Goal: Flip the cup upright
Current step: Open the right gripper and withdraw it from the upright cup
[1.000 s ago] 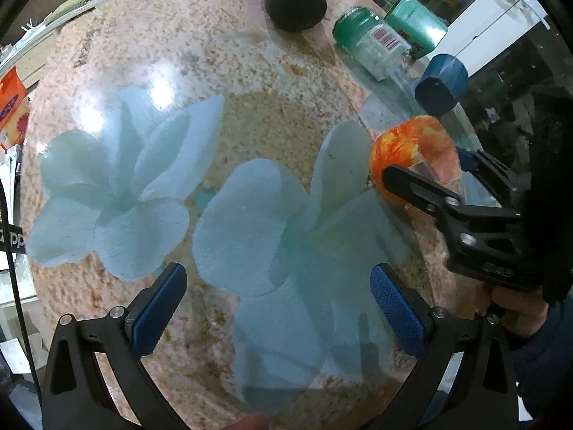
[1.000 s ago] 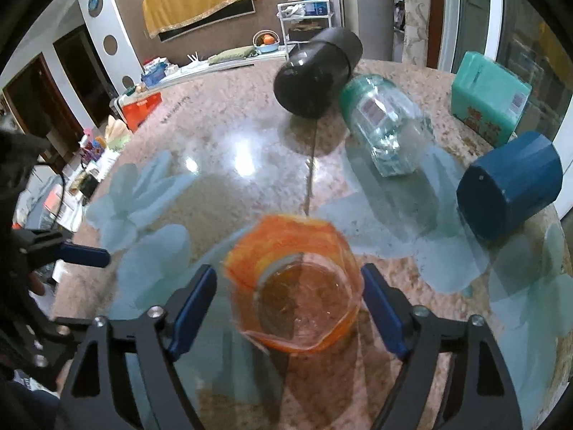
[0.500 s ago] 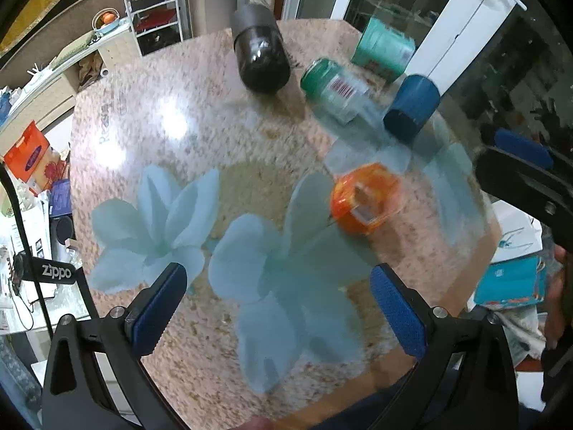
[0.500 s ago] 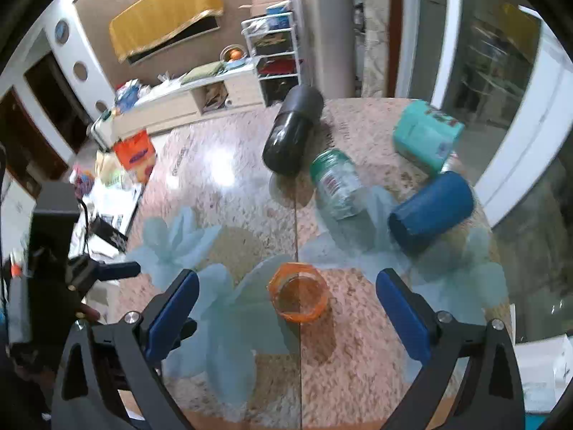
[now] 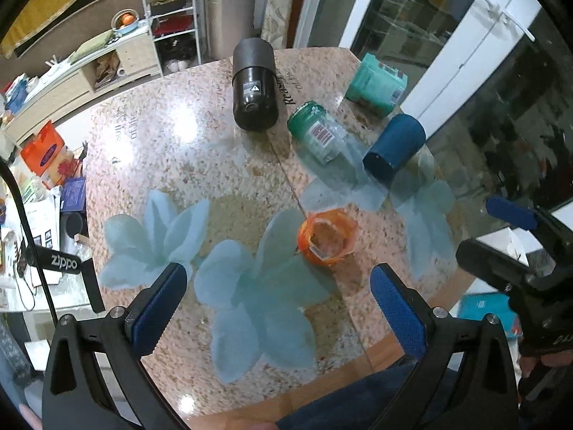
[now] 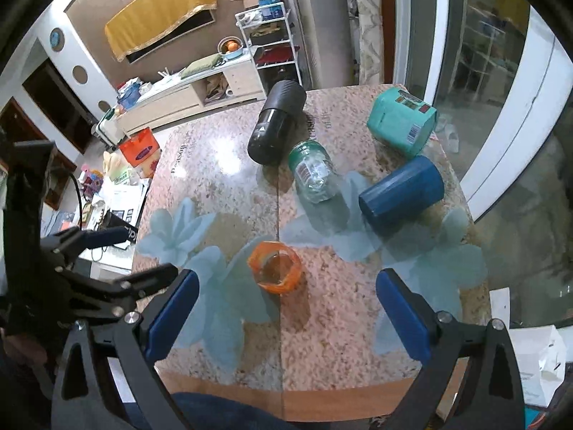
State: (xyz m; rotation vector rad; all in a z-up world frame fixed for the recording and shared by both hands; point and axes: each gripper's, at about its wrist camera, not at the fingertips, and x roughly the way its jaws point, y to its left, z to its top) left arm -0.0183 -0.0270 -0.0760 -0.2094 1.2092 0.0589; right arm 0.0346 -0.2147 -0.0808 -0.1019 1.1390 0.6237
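Standing mouth-up near table centre, orange cup (image 6: 275, 267) looks done | right gripper (image 6: 286, 308) and left gripper (image 5: 277, 302) both spread wide, empty, well above it so nothing nudges it | blue cup (image 6: 401, 193) lies sideways

A home living room is shown by a stone tabletop (image 6: 222, 186), a white shelf rack (image 6: 272, 36), a fruit bowl (image 6: 231, 48) and a low cabinet (image 6: 186, 89).

Both hand-held grippers are hanging high over the near side, jaws spread wide and holding nothing. The left hand-held gripper (image 5: 277, 292) is sitting at the near left, the right hand-held gripper (image 6: 286, 299) at the near right, each pointing toward the far side.
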